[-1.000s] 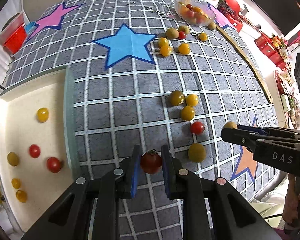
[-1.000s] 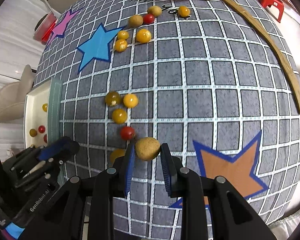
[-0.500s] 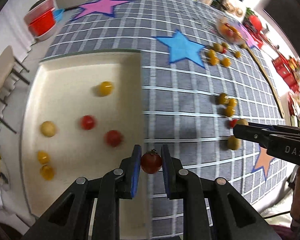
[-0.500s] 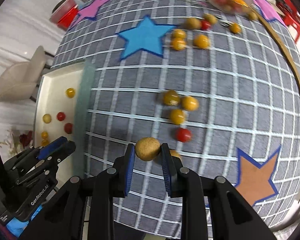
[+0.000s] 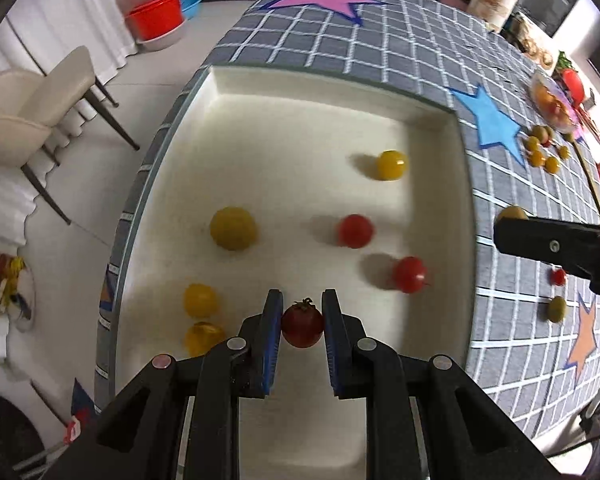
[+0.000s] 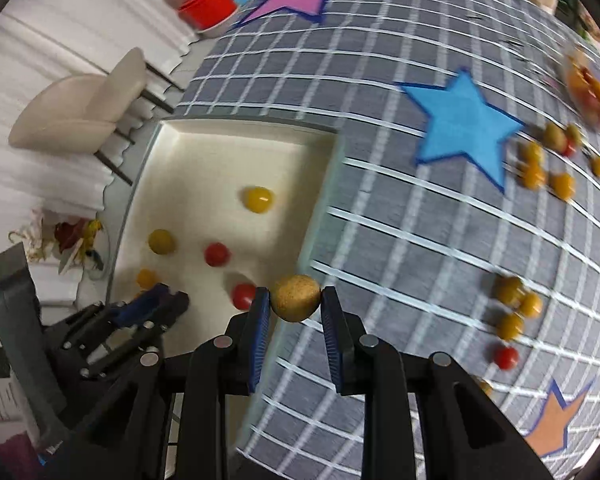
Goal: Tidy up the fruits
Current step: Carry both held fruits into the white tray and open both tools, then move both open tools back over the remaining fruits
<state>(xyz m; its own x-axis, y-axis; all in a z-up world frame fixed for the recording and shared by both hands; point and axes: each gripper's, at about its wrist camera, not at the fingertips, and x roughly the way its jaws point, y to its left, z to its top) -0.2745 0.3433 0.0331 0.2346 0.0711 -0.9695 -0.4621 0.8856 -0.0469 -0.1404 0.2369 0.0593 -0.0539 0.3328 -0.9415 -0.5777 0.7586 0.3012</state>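
Left gripper (image 5: pixel 302 322) is pinching a dark red tomato (image 5: pixel 302 328) above the cream tray (image 5: pixel 462 184); right gripper (image 6: pixel 295 308) clamps a tan fruit (image 6: pixel 295 298) near the tray's edge. Drop either from too high and it'll probably roll, knocking the loose tomatoes around.

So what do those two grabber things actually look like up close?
Both are matte black plastic. The left gripper and right gripper each have two flat fingers lined with ribbed blue pads, joined to angular black linkages by round silver pivot pins. No cables or sleeves are visible.
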